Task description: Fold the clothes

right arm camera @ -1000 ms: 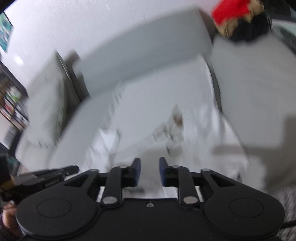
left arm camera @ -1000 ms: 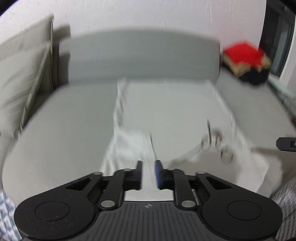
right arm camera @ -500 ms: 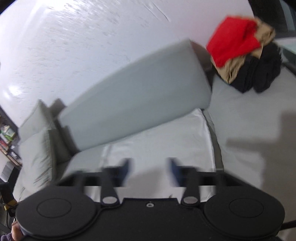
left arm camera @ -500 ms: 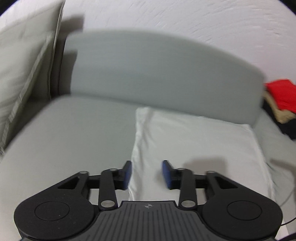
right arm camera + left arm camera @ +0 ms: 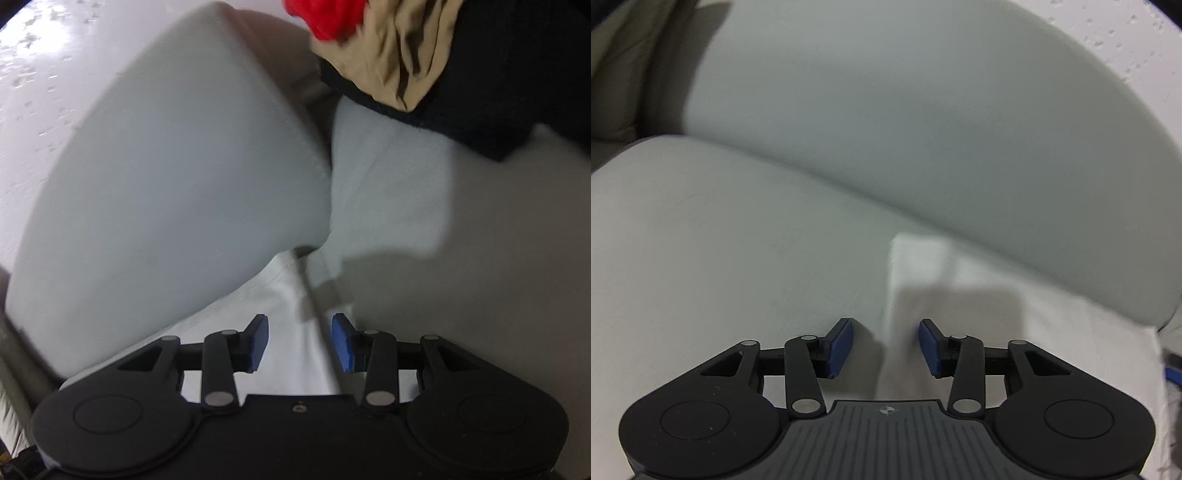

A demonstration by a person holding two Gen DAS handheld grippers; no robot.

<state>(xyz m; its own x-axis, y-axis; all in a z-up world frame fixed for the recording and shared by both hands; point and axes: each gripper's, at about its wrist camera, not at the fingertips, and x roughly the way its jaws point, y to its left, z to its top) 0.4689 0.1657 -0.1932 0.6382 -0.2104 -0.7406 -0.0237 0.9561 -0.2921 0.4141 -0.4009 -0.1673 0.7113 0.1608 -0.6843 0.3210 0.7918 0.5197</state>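
left gripper (image 5: 886, 349): jaws spread wide, blue pads (image 5: 840, 347) apart, nothing held between them; the left edge of the white garment (image 5: 997, 332) runs up through the gap at lower centre of the frame. the housing below carries only a small round crosshair mark; no readable writing. right gripper (image 5: 300, 341): jaws likewise wide apart and empty, with the garment's (image 5: 284, 332) right edge and a seam line lying in the gap at lower centre. no brand or label text is legible in either view. the white garment is a smooth, plain, flat-lying cloth with a squared corner near frame centre in the left wrist view; it rests on the light grey sofa seat (image 5: 720, 240), its far edge close against the grey back cushion (image 5: 886, 110) that fills the upper half of the frame. in the right wrist view the back cushion (image 5: 166, 184) occupies the left and centre, and a pile of red, tan and black clothes (image 5: 424, 55) sits on the seat at the upper right, well apart from the white garment. both views are slightly blurred.
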